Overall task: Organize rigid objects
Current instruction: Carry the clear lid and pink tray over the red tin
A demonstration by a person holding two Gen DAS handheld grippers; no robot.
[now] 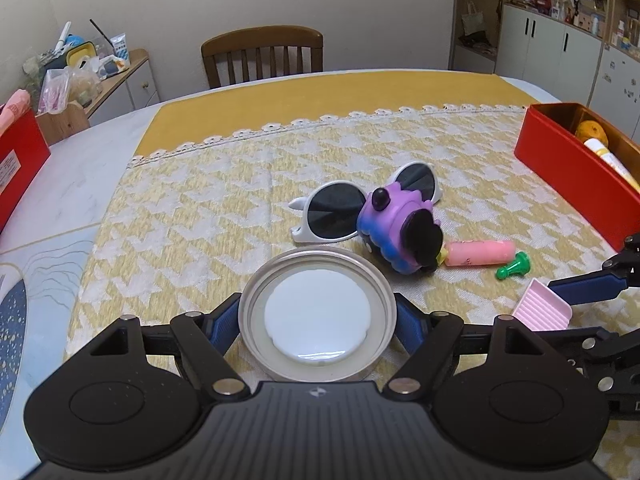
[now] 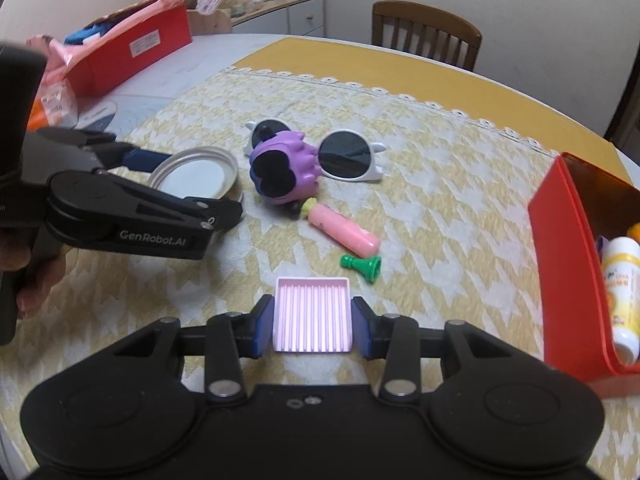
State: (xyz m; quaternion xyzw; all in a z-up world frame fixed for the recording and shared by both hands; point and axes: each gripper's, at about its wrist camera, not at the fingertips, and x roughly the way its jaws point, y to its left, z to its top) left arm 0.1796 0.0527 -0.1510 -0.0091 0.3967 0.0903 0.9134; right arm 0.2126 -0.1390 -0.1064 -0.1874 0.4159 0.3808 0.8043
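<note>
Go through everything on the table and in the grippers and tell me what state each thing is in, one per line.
left gripper: shut on the jar lid.
jar lid: lying inner side up, gripped at both sides.
right gripper: shut on the pink tray.
pink tray: ribbed side up, held.
sunglasses: folded, lying free.
purple toy: tipped on its side against the sunglasses.
pink tube: lying flat.
green pawn: toppled.
red box: open, items inside.

Soft, even indoor light is falling from overhead, casting only faint shadows. A small glare is showing on the white disc of the metal lid [image 1: 318,316]. Fisheye distortion is bending the table [image 1: 72,184] edges, and the corners are darkening and blurring.
</note>
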